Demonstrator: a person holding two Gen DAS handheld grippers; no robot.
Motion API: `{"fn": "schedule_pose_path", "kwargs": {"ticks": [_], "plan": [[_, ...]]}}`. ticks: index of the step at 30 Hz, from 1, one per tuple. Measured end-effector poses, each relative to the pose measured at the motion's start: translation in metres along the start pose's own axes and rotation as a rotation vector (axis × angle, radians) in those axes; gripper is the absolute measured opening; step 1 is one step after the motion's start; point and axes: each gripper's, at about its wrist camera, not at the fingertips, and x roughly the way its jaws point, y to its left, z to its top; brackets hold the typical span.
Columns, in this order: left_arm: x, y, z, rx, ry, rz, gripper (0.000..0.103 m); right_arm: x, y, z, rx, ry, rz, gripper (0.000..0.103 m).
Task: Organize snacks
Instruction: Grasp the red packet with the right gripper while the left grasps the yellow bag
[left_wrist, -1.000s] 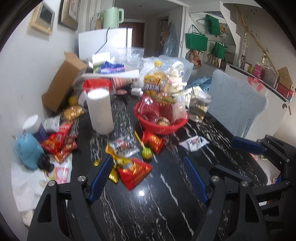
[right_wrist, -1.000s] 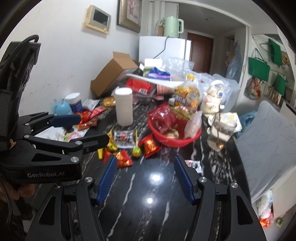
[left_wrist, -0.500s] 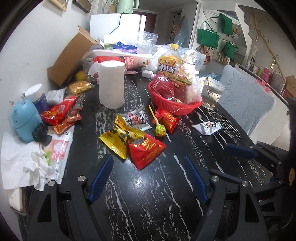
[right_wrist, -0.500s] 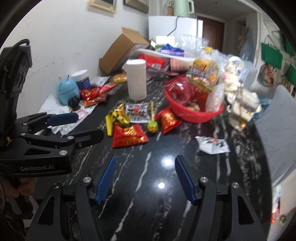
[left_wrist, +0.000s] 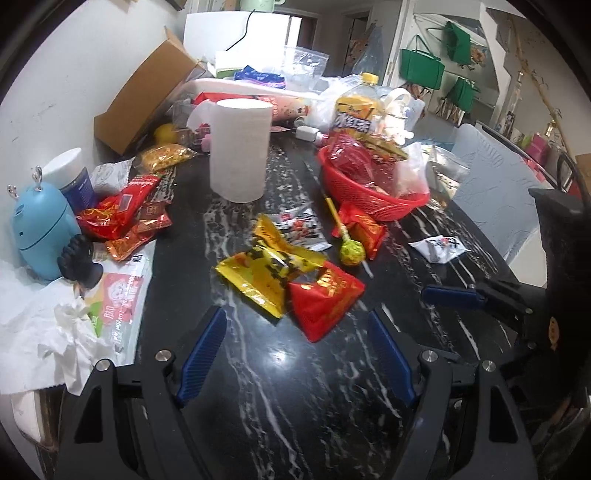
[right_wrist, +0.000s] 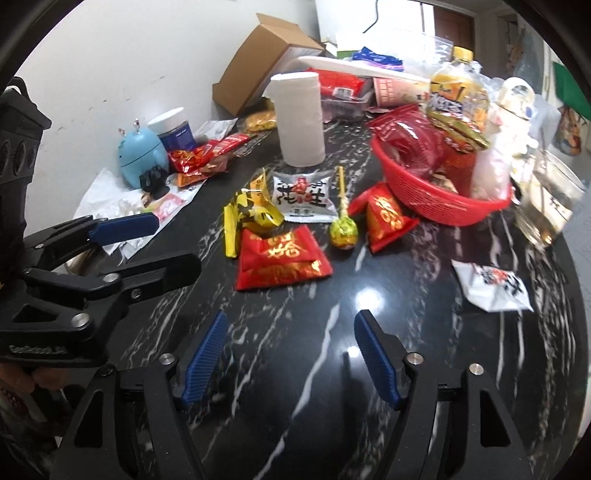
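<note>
Judging by the table, little is sorted: some packets sit in the red basket (right_wrist: 436, 206), while the red packet (right_wrist: 280, 258), lollipop (right_wrist: 343, 232) and peanut packet (right_wrist: 304, 195) lie loose at its eight o'clock. Nothing is gripped: the left gripper (left_wrist: 295, 354) is held spread, and the right gripper (right_wrist: 290, 354) is opening, empty.

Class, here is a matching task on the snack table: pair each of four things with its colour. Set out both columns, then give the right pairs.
Things:
1. basket
2. lollipop
3. paper roll
4. tabletop

Colours:
A. white
B. black with white veins
C. red
D. yellow-green

Pairs: 1-C, 2-D, 3-A, 4-B
</note>
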Motion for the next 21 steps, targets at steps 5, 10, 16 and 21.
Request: {"fn": "schedule_pose_path", "kwargs": {"ticks": [5, 10, 16, 21], "plan": [[0.006, 0.013, 0.010, 0.005, 0.000, 0.027, 0.078, 0.015, -0.004, 0.015, 0.022, -0.012, 0.034, 0.082], [0.014, 0.023, 0.019, 0.026, 0.003, 0.007, 0.078, 0.031, -0.005, 0.027, 0.013, 0.001, 0.051, 0.088], [0.019, 0.041, 0.028, 0.004, -0.013, 0.007, 0.078, 0.051, 0.001, 0.038, -0.035, 0.038, 0.033, 0.091], [0.029, 0.046, 0.035, 0.004, -0.004, -0.034, 0.078, 0.063, 0.002, 0.045, -0.049, 0.044, 0.062, 0.092]]}}
